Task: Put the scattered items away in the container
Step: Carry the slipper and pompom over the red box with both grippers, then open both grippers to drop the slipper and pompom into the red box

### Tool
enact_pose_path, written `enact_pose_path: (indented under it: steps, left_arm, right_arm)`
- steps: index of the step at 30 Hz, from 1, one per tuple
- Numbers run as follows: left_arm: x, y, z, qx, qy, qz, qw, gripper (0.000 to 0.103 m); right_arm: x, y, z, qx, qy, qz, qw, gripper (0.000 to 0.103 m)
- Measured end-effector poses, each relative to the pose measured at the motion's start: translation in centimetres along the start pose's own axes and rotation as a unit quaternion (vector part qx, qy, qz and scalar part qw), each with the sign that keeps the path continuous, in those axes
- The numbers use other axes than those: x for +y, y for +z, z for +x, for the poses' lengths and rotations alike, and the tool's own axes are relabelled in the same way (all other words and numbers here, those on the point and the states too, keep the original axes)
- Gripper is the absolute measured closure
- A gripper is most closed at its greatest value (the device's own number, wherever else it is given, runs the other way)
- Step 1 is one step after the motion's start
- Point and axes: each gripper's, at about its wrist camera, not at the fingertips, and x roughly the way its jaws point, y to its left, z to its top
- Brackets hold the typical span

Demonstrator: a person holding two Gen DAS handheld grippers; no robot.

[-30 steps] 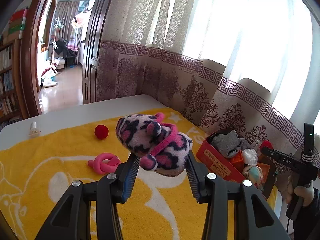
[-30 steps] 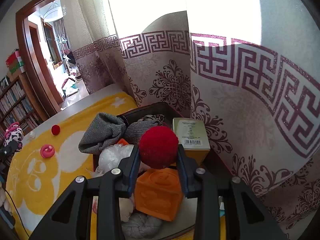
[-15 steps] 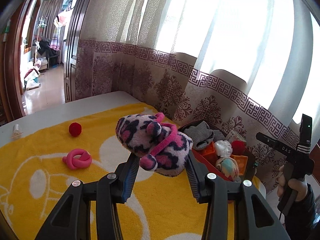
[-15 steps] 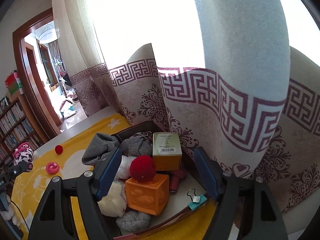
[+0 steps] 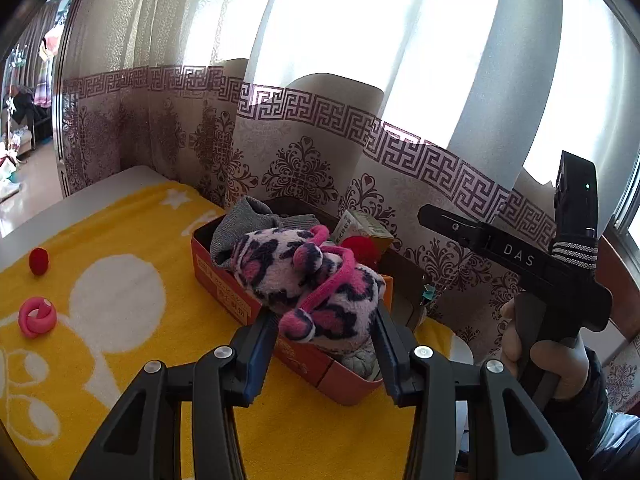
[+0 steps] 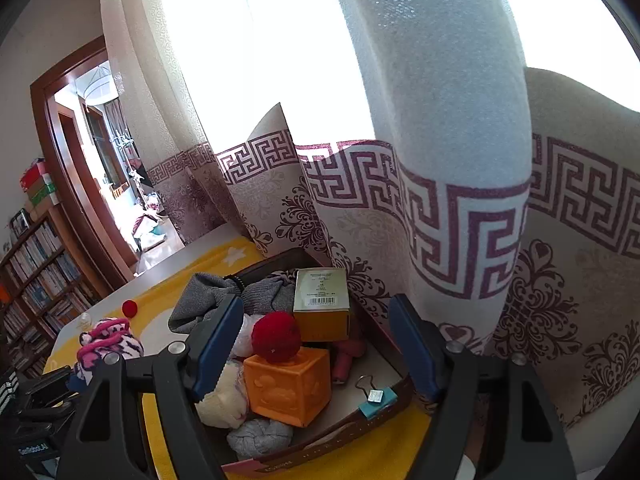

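Left wrist view: the left gripper [image 5: 325, 334] has its fingers clenched on the leopard plush [image 5: 310, 284], raised above the orange box [image 5: 304, 354] for dropping in. Right gripper [image 6: 316, 350] hangs released over the box, its 2 fingers spread clear.

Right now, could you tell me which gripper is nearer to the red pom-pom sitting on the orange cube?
Right. The right gripper hangs open just above the red pom-pom; the left gripper, holding the leopard plush, is at the box's near edge.
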Motion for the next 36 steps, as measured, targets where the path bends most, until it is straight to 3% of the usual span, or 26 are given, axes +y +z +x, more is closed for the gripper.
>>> enact_pose_path:
  steps: [8, 14, 17, 21, 25, 36]
  left_arm:
    - [-3.8, 0.1, 5.0, 0.041, -0.011, 0.042, 0.9982, 0.055]
    - [-4.4, -0.2, 7.3, 0.060, -0.010, 0.050, 0.9968, 0.053]
    - [-4.3, 0.1, 7.2, 0.063, -0.018, 0.047, 0.9967, 0.044]
    - [-4.5, 0.1, 6.2, 0.061, -0.022, 0.056, 0.9963, 0.023]
    - [-3.9, 0.2, 4.9, 0.042, 0.015, 0.063, 0.9970, 0.022]
    - [2.0, 0.4, 1.4, 0.020, 0.044, -0.018, 0.9987, 0.022]
  right_arm:
    - [-1.4, 0.4, 0.2, -0.007, 0.017, 0.005, 1.000, 0.025]
    - [-1.2, 0.1, 0.9, 0.005, 0.037, -0.005, 0.999, 0.025]
    - [-1.0, -0.1, 1.2, 0.009, 0.041, -0.010, 0.999, 0.025]
    - [-1.1, -0.1, 1.1, 0.006, 0.036, -0.009, 0.999, 0.025]
    - [-1.0, -0.2, 1.1, 0.008, 0.032, -0.009, 0.999, 0.025]
    - [2.6, -2.5, 1.6, 0.042, 0.028, -0.097, 0.994, 0.025]
